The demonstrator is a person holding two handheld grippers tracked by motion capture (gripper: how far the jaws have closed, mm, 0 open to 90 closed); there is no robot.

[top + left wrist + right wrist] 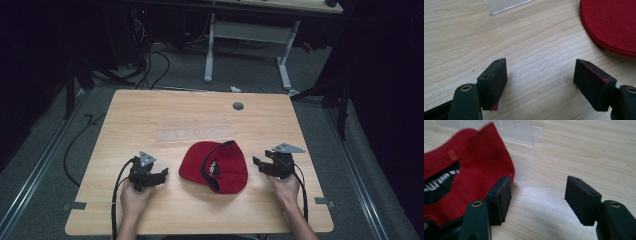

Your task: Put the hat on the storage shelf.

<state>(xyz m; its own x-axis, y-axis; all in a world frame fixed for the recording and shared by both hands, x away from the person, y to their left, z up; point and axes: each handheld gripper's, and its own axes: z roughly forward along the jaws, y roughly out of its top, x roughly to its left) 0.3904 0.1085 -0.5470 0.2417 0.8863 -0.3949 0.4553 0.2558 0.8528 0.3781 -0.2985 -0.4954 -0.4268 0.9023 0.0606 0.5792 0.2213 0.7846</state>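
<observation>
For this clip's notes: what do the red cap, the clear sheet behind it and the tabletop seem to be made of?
Red cap: woven fabric, matte, probably cotton twill; rows of stitching show on the brim in the left gripper view, and the crown lies crumpled.
Clear sheet: see-through glossy plastic, likely acrylic or film; the wood grain shows through it.
Tabletop: light wood-grain surface, smooth with a soft sheen; laminate or real veneer, I cannot tell which.

Red cap (471, 170) blurred, cut by left edge; inner label lettering unreadable.

One red cap (215, 166) lies on the counter (150, 115). One clear plastic sheet (195, 133) lies there too, and one grey round plug (238, 106). Two claws: left claw (163, 173), right claw (256, 162).
</observation>
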